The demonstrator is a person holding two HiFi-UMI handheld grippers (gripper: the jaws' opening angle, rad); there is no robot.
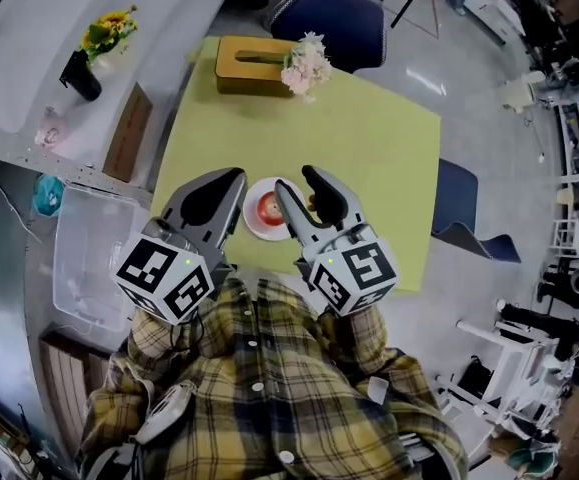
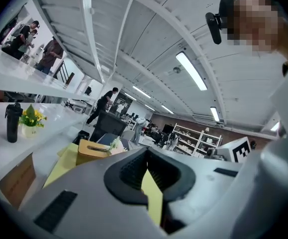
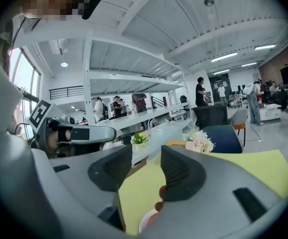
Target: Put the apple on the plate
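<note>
Clearing off looks like step: apple (image 1: 267, 208) sits on white plate (image 1: 254, 227), untouched. Right gripper (image 1: 296, 180) above plate, fingers half apart, empty. Left gripper (image 1: 234, 176) beside plate, fingers together, empty. Raise straight, don't nudge plate.

Wooden tissue box (image 1: 247, 66) beside pale flowers (image 1: 306, 63)

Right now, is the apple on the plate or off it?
On it: the red apple sits within the rim of the white plate.
</note>
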